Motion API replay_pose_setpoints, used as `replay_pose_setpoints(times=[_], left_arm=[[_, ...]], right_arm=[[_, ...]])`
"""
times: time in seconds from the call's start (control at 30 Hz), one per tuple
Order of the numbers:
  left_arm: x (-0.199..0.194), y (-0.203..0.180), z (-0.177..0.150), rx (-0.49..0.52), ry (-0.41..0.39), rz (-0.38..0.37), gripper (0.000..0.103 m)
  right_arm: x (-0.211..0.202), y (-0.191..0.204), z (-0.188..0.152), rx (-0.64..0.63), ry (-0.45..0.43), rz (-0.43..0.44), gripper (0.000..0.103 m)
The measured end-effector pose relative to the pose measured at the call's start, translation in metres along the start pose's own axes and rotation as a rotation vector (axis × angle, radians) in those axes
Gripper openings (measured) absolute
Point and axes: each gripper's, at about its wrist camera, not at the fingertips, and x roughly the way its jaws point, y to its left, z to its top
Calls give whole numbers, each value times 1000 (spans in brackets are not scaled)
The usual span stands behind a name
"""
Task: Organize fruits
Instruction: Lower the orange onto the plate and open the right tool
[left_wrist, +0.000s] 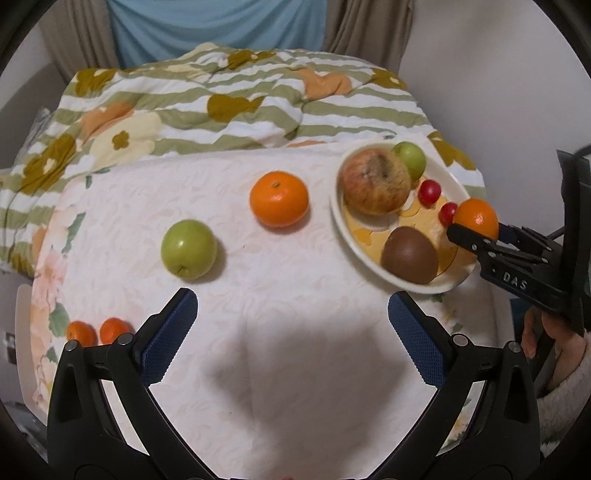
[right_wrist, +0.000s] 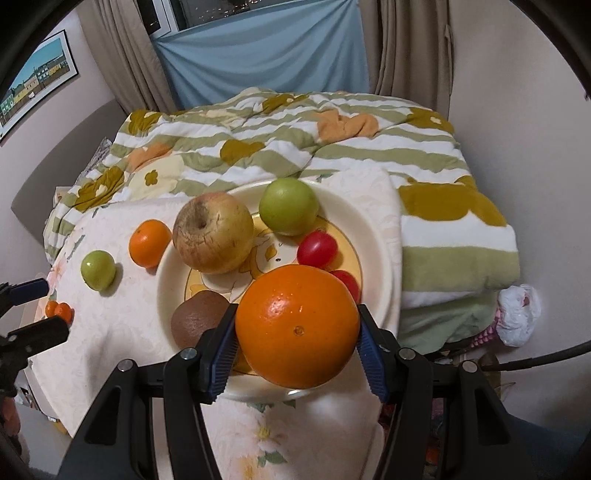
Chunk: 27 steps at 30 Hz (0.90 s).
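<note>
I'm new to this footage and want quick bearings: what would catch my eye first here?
The big orange gripped by the right hand-held gripper over the near rim of the plate dominates. On the plate lie a wrinkled apple, a green apple, a kiwi and cherry tomatoes. The left hand-held gripper hangs open over the cloth, near a loose green apple and an orange.

Striped floral quilt (right_wrist: 280, 147), blue curtain (right_wrist: 266, 55)

Orange mandarin (right_wrist: 297, 326); cream plate (right_wrist: 373, 236), yellow cartoon centre; green apple (left_wrist: 188, 249); quilt (left_wrist: 229, 107) green-white striped, floral.
</note>
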Motion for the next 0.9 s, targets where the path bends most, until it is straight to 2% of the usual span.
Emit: replay_pose_setpoints(times=[0.37,0.43,0.5,0.6,0.8,0.9], left_arm=[[9,3,-14,-1,12,-1,103],[8,3,-15,-4,8,-3,103],[6,4,-17,-6,0,-4,103],[5,2,-18,-7,-1,3,103],[-8,-3,-19,7,-25,9,103],[-18,-5,-19,12,-43,7,103]], right_arm=[[12,0,-5,51,-3,12,57],[5,0,-4,63,-41,11,67],[-1,-1,-1,70,-69,15,91],[-8,-2,0,75,-99,4,102],[-25,-6,-3,75,-113,-10,102],[-43,-7,-5,64,-157,-34,102]])
